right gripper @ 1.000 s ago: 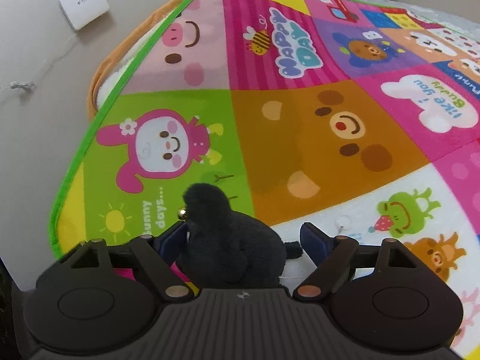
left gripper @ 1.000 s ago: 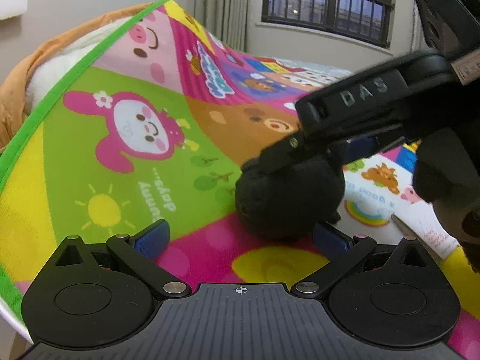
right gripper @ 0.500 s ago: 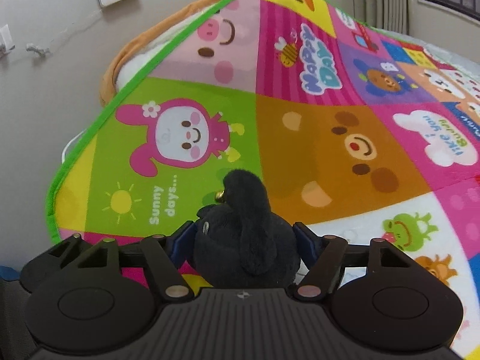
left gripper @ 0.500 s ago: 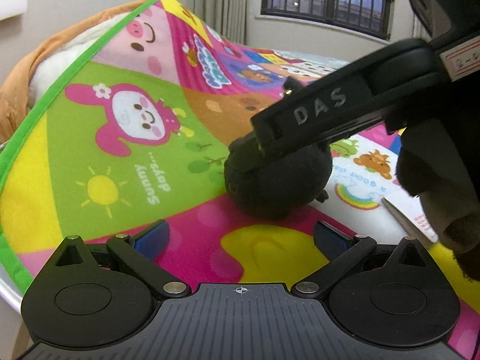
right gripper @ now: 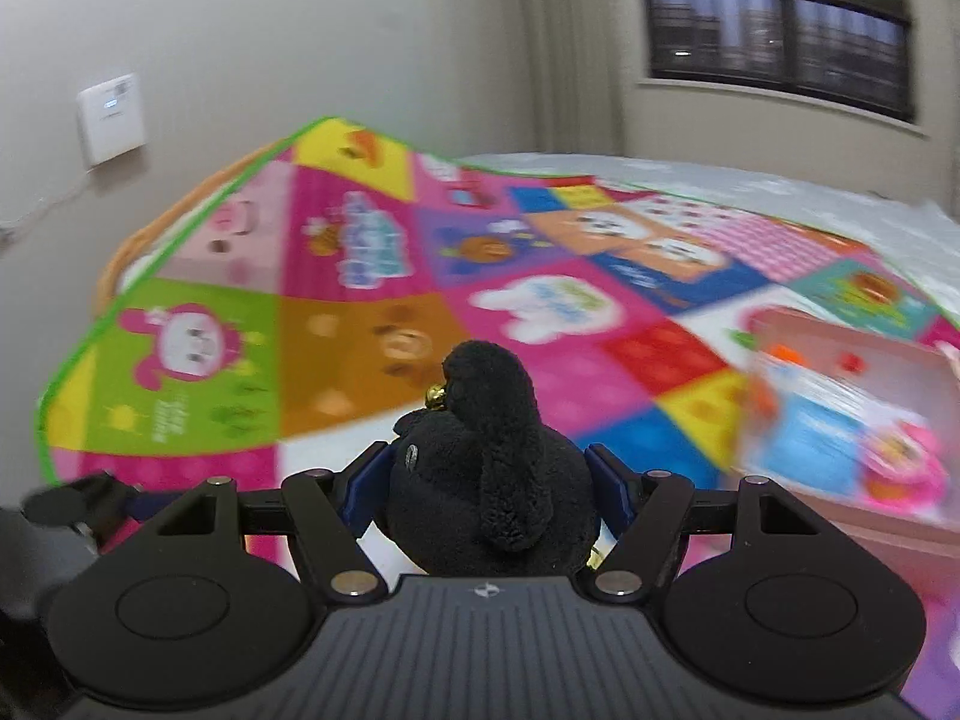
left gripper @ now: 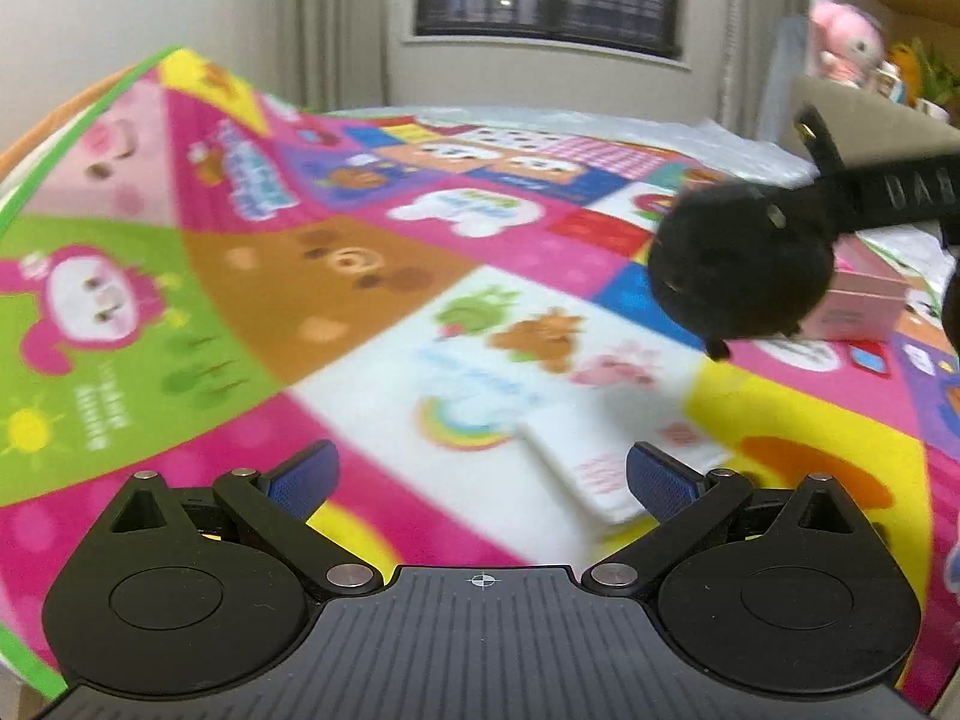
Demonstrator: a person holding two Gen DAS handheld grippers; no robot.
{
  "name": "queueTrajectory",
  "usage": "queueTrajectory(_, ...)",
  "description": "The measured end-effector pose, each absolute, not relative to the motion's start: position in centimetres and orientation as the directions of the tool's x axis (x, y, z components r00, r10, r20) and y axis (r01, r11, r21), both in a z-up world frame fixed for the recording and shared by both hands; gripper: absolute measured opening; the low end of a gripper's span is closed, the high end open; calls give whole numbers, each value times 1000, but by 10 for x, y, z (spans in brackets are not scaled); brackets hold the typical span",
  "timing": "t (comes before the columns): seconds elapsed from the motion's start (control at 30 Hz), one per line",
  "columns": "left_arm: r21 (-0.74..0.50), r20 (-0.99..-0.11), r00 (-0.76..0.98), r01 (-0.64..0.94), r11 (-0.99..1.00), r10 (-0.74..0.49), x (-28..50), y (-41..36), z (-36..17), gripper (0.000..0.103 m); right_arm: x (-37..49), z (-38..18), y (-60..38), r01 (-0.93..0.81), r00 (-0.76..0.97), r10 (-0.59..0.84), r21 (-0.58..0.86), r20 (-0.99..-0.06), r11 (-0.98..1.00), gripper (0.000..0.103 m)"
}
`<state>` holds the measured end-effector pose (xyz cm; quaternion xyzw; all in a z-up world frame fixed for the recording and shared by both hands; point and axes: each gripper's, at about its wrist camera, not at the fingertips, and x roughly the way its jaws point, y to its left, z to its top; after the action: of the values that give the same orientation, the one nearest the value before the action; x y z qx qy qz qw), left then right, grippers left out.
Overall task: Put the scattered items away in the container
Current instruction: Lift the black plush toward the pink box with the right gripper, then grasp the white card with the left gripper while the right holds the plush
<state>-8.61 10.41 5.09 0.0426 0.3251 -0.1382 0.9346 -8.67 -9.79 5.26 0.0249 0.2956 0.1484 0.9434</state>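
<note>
Your right tool [right gripper: 486, 483] is clenched on the black plush toy [right gripper: 492, 474]: both blue pads press into its sides, its jaws having just been closing around it, and the toy sits squeezed between them with its rounded head and a small gold bell poking up past the fingers. In the left wrist view you see that same plush toy [left gripper: 741, 264] up off the play mat [left gripper: 360, 276], carried at the tip of your right tool's black arm, with the mat's cartoon squares showing beneath it. Just behind the toy in that view lies the pink container [left gripper: 864, 300], resting on the mat; from the right wrist view the container [right gripper: 852, 408] sits to the right of the toy, low-walled and already holding several bright things, though blur keeps you from telling what they are. Your left tool [left gripper: 480, 474] is released, its blue pads [left gripper: 303, 474] spread wide with nothing gripped; a white printed booklet or packet [left gripper: 594, 468] lies flat on the mat between and just beyond them, too blurred to read. The mat covers a bed, with a wall, curtains and a dark window [right gripper: 780, 24] beyond.
</note>
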Motion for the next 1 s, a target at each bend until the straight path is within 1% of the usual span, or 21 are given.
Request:
queueTrajectory(0.07,-5,-622,745,302,953,-240,-86,89,50,103,-99,41,-118,-220,795,255,129,-551,967,70)
queueTrajectory(0.23,-19,-643,723,315,949,-252,-85,59,41,103,-115,-3,-147,-118,789,169,123,-590,985,70)
queueTrajectory(0.3,-7,-657,714,315,949,-242,-82,49,35,103,-122,-16,-153,-106,803,165,135,-573,985,71)
queueTrajectory(0.4,34,-676,706,320,947,-214,-79,34,25,103,-130,-19,-153,-109,829,164,133,-534,985,72)
queueTrajectory(0.53,102,-688,707,315,943,-162,-76,22,14,103,-130,-23,-149,-107,842,154,120,-517,987,73)
queueTrajectory(0.77,183,-672,731,318,930,-118,-74,34,13,103,-128,-31,-149,-112,850,165,134,-500,985,77)
queueTrajectory(0.87,218,-665,740,321,922,-100,-73,47,13,103,-127,-36,-148,-123,843,180,144,-506,982,81)
queueTrajectory(1.0,243,-652,756,278,929,-56,-69,70,16,103,-130,-47,-138,-152,825,199,131,-529,980,84)
